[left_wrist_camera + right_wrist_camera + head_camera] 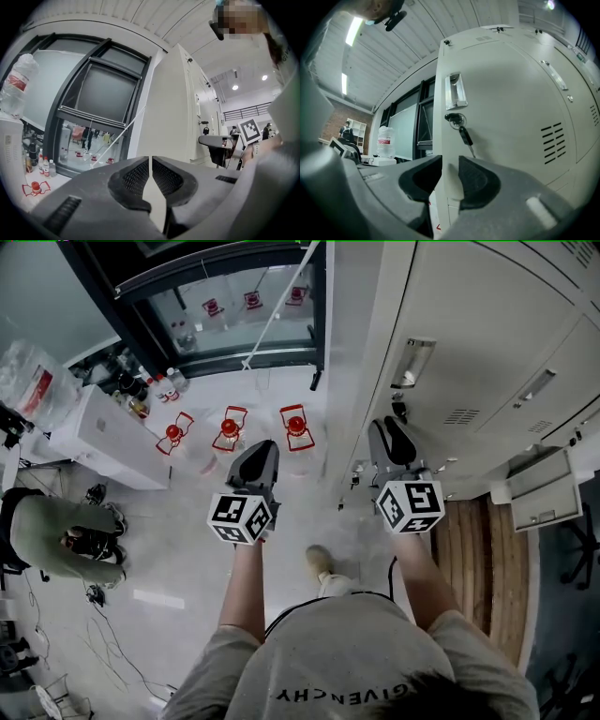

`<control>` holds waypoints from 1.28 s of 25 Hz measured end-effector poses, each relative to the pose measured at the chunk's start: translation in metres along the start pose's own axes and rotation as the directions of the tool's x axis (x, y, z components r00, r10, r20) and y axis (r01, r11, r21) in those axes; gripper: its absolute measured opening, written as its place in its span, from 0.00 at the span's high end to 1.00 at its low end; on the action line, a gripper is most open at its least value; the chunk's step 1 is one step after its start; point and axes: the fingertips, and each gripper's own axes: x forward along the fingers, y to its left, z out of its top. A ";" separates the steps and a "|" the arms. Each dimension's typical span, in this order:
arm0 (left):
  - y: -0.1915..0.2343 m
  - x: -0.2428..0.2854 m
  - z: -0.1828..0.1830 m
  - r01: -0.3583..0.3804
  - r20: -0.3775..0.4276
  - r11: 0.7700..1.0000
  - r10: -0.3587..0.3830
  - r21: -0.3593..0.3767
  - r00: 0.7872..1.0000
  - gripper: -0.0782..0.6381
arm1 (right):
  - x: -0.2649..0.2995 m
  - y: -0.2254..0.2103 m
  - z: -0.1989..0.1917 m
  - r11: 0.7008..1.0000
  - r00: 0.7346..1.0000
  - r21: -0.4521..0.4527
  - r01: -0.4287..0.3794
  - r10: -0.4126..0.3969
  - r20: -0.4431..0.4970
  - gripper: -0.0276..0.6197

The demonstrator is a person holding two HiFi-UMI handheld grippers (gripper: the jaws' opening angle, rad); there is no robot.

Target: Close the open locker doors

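Note:
A bank of white lockers fills the right of the head view. One small door low at the right hangs open. My right gripper points at a tall locker door with a recessed handle and a key hanging in its lock. In the right gripper view the right gripper stands open, and the door's left edge shows through the gap, farther off. My left gripper hangs left of the lockers over the floor. In the left gripper view the left gripper is shut and holds nothing.
Three red-capped objects stand on the floor ahead, before a dark-framed window. A white cabinet with small bottles is at the left, and a seated person is below it. A wooden strip runs along the lockers' base.

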 end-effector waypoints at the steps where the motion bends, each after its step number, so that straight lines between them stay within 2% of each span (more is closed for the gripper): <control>1: 0.001 0.000 0.000 -0.003 -0.001 1.000 0.003 -0.001 1.000 0.87 | 0.001 -0.001 -0.001 1.000 1.000 0.000 0.000 0.000 -0.001 0.80; 18: 0.016 -0.007 -0.004 -0.044 0.002 0.999 0.044 -0.015 0.999 0.87 | 0.013 -0.006 -0.009 1.000 1.000 0.001 0.002 -0.002 -0.024 0.80; 27: 0.006 -0.010 -0.004 -0.038 -0.001 0.999 0.038 -0.009 0.999 0.87 | 0.003 0.003 -0.023 0.998 0.996 0.000 -0.055 0.055 -0.067 0.79; 32: -0.004 -0.014 -0.004 -0.029 -0.007 1.000 0.029 0.000 1.000 0.87 | -0.014 -0.001 -0.032 0.998 0.995 0.005 -0.055 0.055 -0.080 0.79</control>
